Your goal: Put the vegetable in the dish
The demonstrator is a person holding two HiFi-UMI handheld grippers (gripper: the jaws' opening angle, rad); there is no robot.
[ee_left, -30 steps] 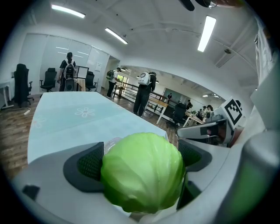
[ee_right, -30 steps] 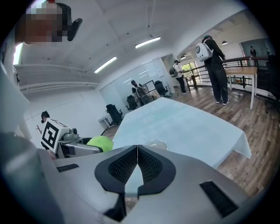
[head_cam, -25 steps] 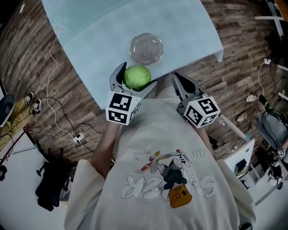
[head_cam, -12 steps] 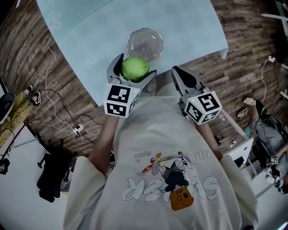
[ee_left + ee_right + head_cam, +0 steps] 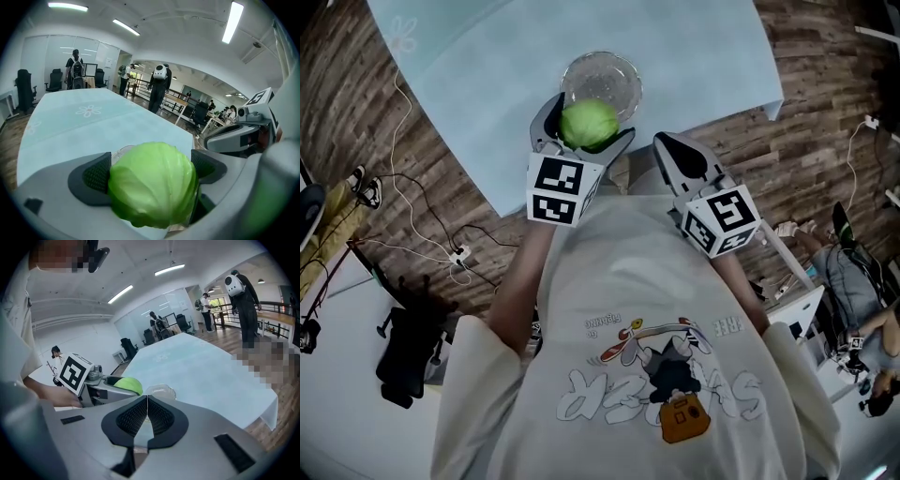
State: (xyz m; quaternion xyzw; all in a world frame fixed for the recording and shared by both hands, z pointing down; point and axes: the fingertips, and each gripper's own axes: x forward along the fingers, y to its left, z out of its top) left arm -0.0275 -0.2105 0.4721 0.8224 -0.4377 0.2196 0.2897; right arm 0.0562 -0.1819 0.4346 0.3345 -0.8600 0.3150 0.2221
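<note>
Wooden flooring (image 5: 384, 141) is spreading out below everything, and a pale blue table (image 5: 487, 84) is standing across it, carrying only one container. An open office is stretching behind it in the gripper views, with people standing well back from the work.

The left gripper (image 5: 589, 124) is reaching out over the table's near edge, its jaws standing wide apart and pressing on either side of a round green cabbage (image 5: 588, 122), which is filling the whole gap between the pads. The right gripper (image 5: 664, 145) is hanging just beside it over the table's edge, its jaws meeting pad to pad and gripping nothing.

A clear glass dish (image 5: 623, 80) is sitting near that edge. From the head view the cabbage is overlapping the dish's near rim, and in the right gripper view the bowl is looking empty, with the cabbage still raised beside it.

Judging from this, the pick-up is done and the carry is nearly finished. What is remaining is bringing the cabbage over the bowl's centre, lowering it and opening the jaws. How high it is hanging above the glass is not showing clearly.
</note>
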